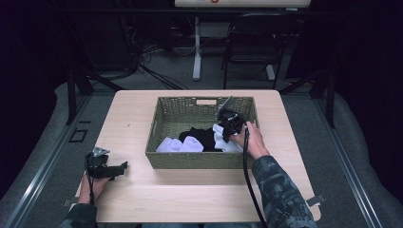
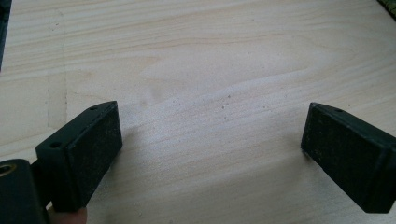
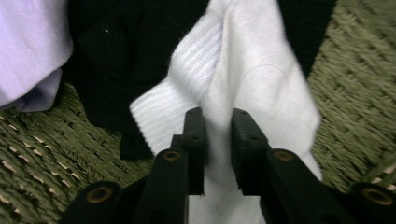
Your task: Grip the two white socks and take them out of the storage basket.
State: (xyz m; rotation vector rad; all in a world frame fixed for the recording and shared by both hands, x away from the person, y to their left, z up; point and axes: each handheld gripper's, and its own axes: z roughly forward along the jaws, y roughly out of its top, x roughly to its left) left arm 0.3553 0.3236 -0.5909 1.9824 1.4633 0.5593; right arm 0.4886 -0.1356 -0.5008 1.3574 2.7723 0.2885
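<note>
— Pale wooden worktop (image 1: 190,190), woven basket (image 1: 164,124) mid-surface. Right claw (image 3: 218,135)?
— Pinched onto white sock (image 3: 243,79) inside basket — beside black sock (image 3: 116,56). Left claw (image 2: 210,140) gaping wide, empty, over bare worktop.

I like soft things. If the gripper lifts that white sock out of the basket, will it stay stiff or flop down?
Probably flop: the white sock is ribbed cloth, already bunched where the right gripper pinches it. It looks light, so it should lift easily. It might drag the black sock lying against it.
</note>
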